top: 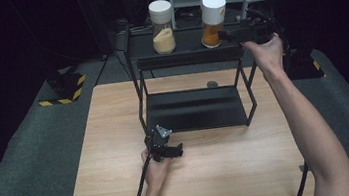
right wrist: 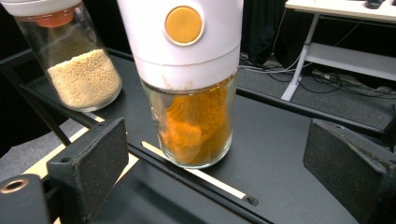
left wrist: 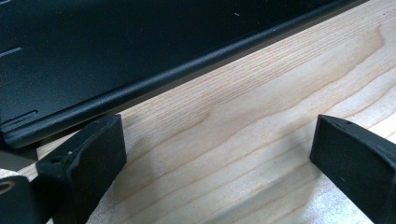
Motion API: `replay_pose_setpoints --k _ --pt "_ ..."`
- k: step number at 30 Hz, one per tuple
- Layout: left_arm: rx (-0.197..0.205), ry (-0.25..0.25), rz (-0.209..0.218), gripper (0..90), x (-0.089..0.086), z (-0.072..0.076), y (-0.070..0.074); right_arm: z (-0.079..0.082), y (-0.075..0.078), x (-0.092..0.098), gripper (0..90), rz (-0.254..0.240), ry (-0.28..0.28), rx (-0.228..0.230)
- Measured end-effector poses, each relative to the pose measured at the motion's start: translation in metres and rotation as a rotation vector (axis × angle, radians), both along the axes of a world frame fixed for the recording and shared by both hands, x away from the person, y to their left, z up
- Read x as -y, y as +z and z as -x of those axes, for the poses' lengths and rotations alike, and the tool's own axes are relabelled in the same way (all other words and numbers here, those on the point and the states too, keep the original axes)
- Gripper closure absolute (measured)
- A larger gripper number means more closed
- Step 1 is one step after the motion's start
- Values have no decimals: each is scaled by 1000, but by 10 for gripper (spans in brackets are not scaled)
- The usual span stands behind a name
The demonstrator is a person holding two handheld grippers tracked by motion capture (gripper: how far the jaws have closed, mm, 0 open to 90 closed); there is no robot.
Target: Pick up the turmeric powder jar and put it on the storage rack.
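right gripper (right wrist: 215, 163): jaws wide, holding nothing | orange spice jar (right wrist: 196, 121): between them (untouched)

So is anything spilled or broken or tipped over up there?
Nothing stands out. The orange spice jar and the jar of pale grains both stand upright on the top shelf of the black rack, lids on, with no powder spilled around them. The orange powder clings unevenly inside its glass.
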State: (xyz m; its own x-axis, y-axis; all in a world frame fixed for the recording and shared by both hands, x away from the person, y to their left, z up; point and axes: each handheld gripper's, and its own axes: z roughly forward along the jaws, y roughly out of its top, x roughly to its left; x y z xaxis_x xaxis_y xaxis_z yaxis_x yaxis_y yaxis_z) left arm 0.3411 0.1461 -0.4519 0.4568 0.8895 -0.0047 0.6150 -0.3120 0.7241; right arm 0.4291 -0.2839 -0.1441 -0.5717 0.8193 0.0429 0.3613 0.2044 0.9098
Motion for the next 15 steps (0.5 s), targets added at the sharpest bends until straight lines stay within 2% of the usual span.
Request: replay_pose_setpoints --k 15 --pt "0 -1 -1 34 0 0 0 5 -7 13 73 -3 -11 -19"
